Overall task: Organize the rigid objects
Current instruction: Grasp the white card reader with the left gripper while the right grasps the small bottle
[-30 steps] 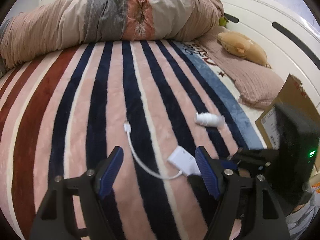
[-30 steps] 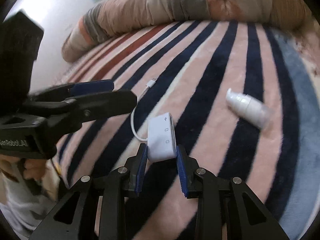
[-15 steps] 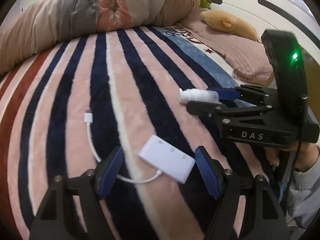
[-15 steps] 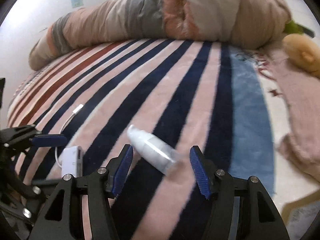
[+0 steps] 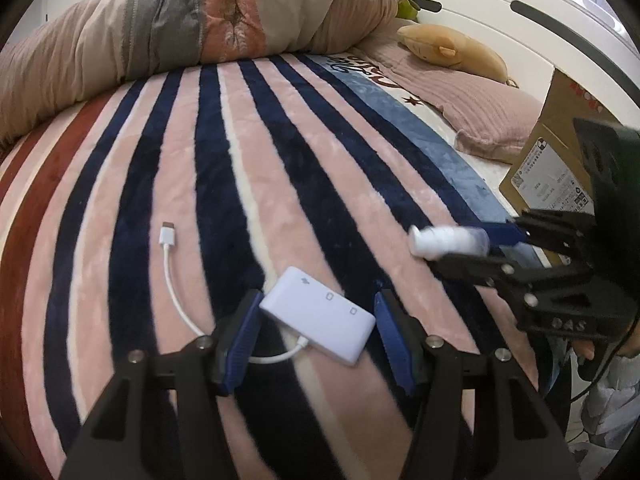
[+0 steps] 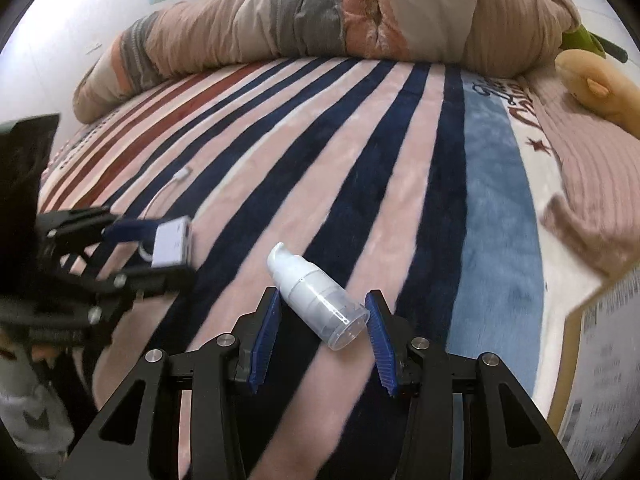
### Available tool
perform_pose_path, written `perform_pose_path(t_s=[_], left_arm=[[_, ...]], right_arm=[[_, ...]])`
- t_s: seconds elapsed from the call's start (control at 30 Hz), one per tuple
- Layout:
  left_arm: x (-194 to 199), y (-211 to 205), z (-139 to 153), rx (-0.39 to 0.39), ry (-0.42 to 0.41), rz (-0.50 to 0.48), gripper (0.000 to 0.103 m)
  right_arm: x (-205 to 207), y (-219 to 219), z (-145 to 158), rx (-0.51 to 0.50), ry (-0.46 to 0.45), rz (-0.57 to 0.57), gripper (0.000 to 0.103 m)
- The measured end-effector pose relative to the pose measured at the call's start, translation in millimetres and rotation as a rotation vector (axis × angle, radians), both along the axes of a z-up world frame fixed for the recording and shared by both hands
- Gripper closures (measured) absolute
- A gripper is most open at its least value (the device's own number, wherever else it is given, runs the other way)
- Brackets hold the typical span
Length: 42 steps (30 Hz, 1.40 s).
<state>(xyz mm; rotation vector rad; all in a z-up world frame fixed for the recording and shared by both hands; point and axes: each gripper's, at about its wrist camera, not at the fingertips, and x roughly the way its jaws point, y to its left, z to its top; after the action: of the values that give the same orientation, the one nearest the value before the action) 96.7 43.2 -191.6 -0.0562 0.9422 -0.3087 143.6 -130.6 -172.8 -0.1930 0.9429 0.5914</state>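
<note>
A white adapter hub point(image 5: 320, 316) with a short white cable point(image 5: 172, 280) lies on the striped blanket point(image 5: 280, 160). My left gripper point(image 5: 317, 304) straddles it. Its jaws are closing, and the blue pads point(image 5: 240, 340) stand right at the hub's corners without a clear grip. A white pump bottle point(image 6: 316, 300) lies on its side, slanted, between the pads point(image 6: 380, 340) of my right gripper point(image 6: 322, 294). Those jaws are closing too, with a thin gap still showing. The right wrist view shows the left gripper point(image 6: 160, 248) at the hub point(image 6: 172, 242). The left wrist view shows the right gripper point(image 5: 480, 248) at the bottle point(image 5: 448, 240).
A rolled duvet point(image 5: 180, 32) lies across the far end of the bed. To the right are a pink pillow point(image 5: 480, 112), a tan plush toy point(image 5: 452, 50), a white headboard point(image 5: 520, 32) and a cardboard box point(image 5: 552, 168) at the bed's edge. A person's hand point(image 5: 588, 356) holds the right gripper.
The right gripper let go of the adapter hub, swung right over the bottle and narrowed around it. The left gripper came down over the hub and its jaws narrowed.
</note>
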Motion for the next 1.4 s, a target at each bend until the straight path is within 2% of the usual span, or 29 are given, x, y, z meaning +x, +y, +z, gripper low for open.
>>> perform_pose_path(t_s=[0.13, 0.23, 0.33, 0.4, 0.5, 0.53, 0.6, 0.7, 0.87, 1.1, 1.27, 1.4], left_arm=[[1, 0, -4, 0.012, 0.018, 0.005, 0.048], [1, -7, -6, 0.048, 0.016, -0.009, 0.044], [2, -10, -8, 0.067, 0.011, -0.010, 0.044], [3, -10, -9, 0.067, 0.008, 0.000, 0.048], [3, -10, -8, 0.069, 0.003, 0.003, 0.048], [2, -10, -8, 0.073, -0.001, 0.002, 0.048], [0, -10, -5, 0.076, -0.011, 0.006, 0.048], [-5, -5, 4, 0.060, -0.026, 0.026, 0.048], [-24, -1, 34, 0.053, -0.087, 0.042, 0.048], [-56, -11, 98, 0.030, -0.214, 0.036, 0.048], [-73, -39, 156, 0.006, -0.335, -0.032, 0.048], [-71, -69, 194, -0.051, -0.389, -0.128, 0.048]], right_arm=[[-10, 2, -3, -0.029, 0.009, 0.038, 0.063], [-17, 7, -3, -0.055, 0.008, 0.090, 0.063], [-20, 7, -2, -0.014, 0.039, 0.146, 0.063], [-18, 8, -3, -0.016, 0.018, 0.147, 0.063], [-12, 14, -7, -0.035, -0.016, 0.151, 0.063], [-10, 16, -8, -0.039, -0.022, 0.155, 0.064], [-12, 19, -7, -0.049, -0.030, 0.160, 0.083], [-14, 18, 1, -0.040, -0.050, 0.138, 0.083], [-33, 18, 34, 0.010, -0.111, 0.132, 0.083], [-71, 7, 99, 0.098, -0.244, 0.127, 0.083], [-95, -33, 149, 0.162, -0.351, 0.050, 0.083], [-104, -75, 176, 0.153, -0.436, -0.065, 0.083]])
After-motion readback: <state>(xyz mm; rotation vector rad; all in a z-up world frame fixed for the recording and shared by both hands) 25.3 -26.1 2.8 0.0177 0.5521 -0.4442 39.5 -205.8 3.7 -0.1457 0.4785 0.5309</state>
